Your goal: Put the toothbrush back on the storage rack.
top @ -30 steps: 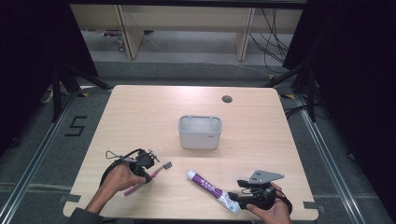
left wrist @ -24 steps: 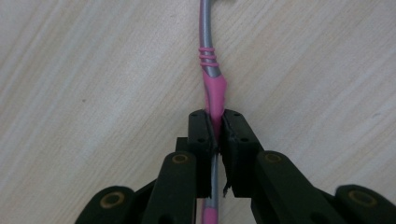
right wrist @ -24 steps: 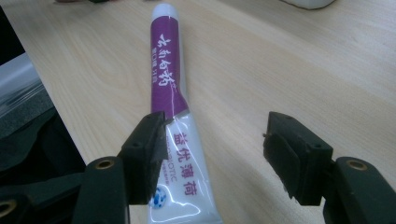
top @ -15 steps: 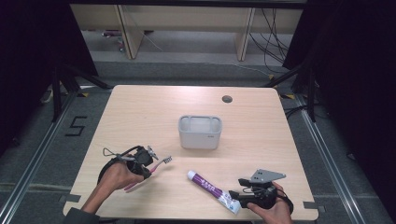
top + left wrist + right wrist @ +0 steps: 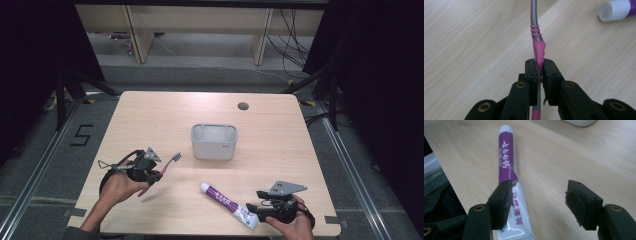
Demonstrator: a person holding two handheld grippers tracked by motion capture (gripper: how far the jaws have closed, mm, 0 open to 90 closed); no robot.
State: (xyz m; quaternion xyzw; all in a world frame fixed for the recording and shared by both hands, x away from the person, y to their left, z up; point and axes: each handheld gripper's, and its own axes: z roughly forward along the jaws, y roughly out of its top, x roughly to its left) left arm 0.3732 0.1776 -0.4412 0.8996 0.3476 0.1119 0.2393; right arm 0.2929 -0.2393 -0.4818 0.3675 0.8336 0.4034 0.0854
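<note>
The left tongs are clenched on a toothbrush, held up off the worktop near its front left corner. In the left gripper view the two black jaws pinch the pink part of the toothbrush handle, and the grey neck runs on away from the tongs over the bare wood. From the high view the bristle end points up and to the right, toward a small grey box that stands near the middle of the worktop, well apart from the brush. The person's left hand wraps the gripper body from below.

The right tongs are released, jaws spread wide, low over the front right part of the worktop. A tube of toothpaste lies flat there on a slant, white cap toward the middle of the worktop and crimped end toward the front edge. In the right gripper view the tube lies beside and partly under one jaw of the tongs, not between the two; I cannot tell whether that jaw touches it. The right hand holds that gripper at the front edge

A small dark round hole sits near the far right of the worktop
</note>
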